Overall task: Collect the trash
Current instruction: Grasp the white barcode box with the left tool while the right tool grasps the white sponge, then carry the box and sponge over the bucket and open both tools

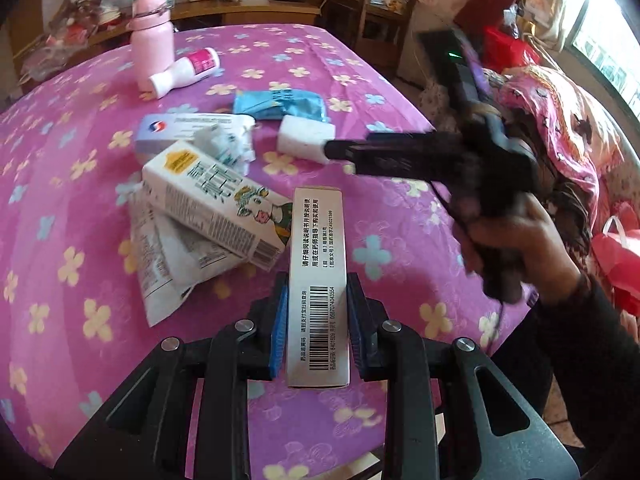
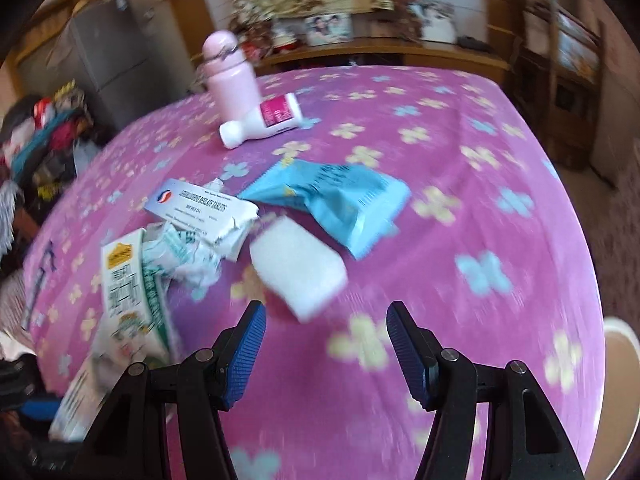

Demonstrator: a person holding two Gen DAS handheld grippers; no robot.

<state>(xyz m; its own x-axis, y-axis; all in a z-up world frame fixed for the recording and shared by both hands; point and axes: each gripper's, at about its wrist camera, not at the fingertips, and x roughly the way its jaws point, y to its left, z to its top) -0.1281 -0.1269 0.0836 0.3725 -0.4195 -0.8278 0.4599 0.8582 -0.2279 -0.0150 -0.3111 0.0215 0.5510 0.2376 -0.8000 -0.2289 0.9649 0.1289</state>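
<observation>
My left gripper (image 1: pixel 318 320) is shut on a long silver medicine box (image 1: pixel 318 264) with a barcode, held above the pink flowered table (image 1: pixel 80 208). Trash lies ahead: a white milk carton (image 1: pixel 212 200), a torn tablet box (image 1: pixel 188 130), crumpled paper (image 1: pixel 230 146), a white block (image 1: pixel 306 138), a blue wrapper (image 1: pixel 280 106) and a white bottle on its side (image 1: pixel 186 72). My right gripper (image 2: pixel 326 344) is open and empty, just short of the white block (image 2: pixel 298 270); it shows blurred in the left wrist view (image 1: pixel 344 152). The blue wrapper (image 2: pixel 336 200) lies beyond.
A pink flask (image 1: pixel 151 40) stands upright at the table's far side, next to the fallen bottle (image 2: pixel 264 120). A flat empty pouch (image 1: pixel 160 264) lies under the carton. A wooden chair (image 1: pixel 376 12) and shelves stand behind the table. Red bags (image 1: pixel 616 264) lie at the right.
</observation>
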